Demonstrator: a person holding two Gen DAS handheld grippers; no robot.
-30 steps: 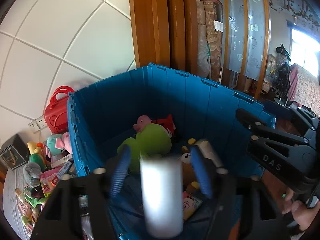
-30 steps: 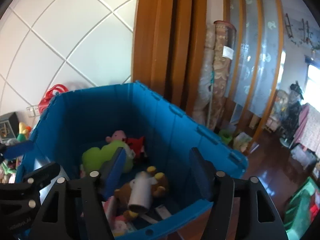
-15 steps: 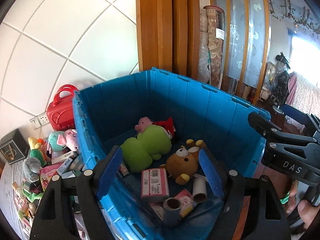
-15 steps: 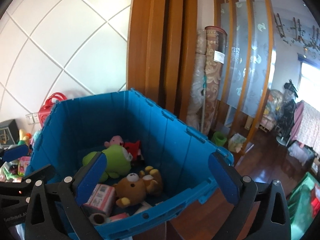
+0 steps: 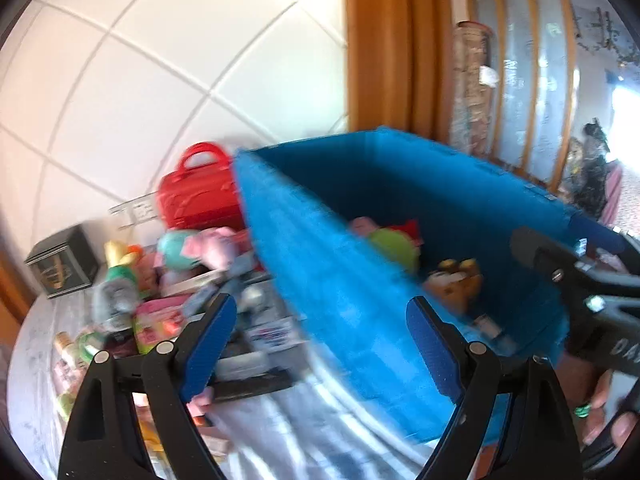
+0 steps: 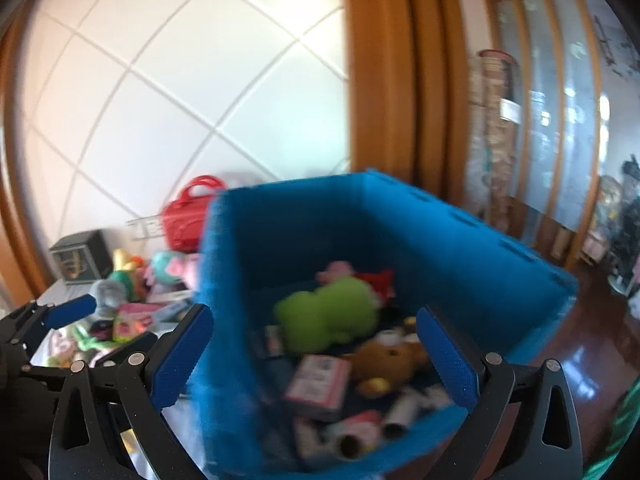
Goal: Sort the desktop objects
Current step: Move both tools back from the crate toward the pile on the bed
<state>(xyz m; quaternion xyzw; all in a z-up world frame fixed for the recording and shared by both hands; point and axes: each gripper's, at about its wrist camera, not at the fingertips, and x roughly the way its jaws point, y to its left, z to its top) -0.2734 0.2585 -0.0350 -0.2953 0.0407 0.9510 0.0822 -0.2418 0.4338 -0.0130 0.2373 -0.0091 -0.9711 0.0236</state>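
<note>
A blue bin (image 5: 360, 300) stands on the table, motion-blurred in both views. Inside it lie a green plush (image 6: 328, 316), a brown bear (image 6: 384, 360), a pink box (image 6: 320, 380) and cardboard rolls (image 6: 400, 416). My left gripper (image 5: 320, 308) hangs before the bin's near left wall; its jaws are opening and nothing is between them. Over the bin's near corner, my right gripper (image 6: 314, 314) stands wide open and holds nothing. A pile of toys and packets (image 5: 160, 280) lies on the table left of the bin.
A red case (image 5: 200, 196) and a dark box (image 5: 64, 264) stand by the tiled wall behind the pile. A wooden door frame (image 6: 380, 80) rises behind the bin. The right tool (image 5: 580, 292) and a hand show at the left view's right edge.
A second ago each gripper had a white roll between its fingers above the bin. Both rolls dropped in, the jaws widened, and both views have swung left toward the toy pile.
</note>
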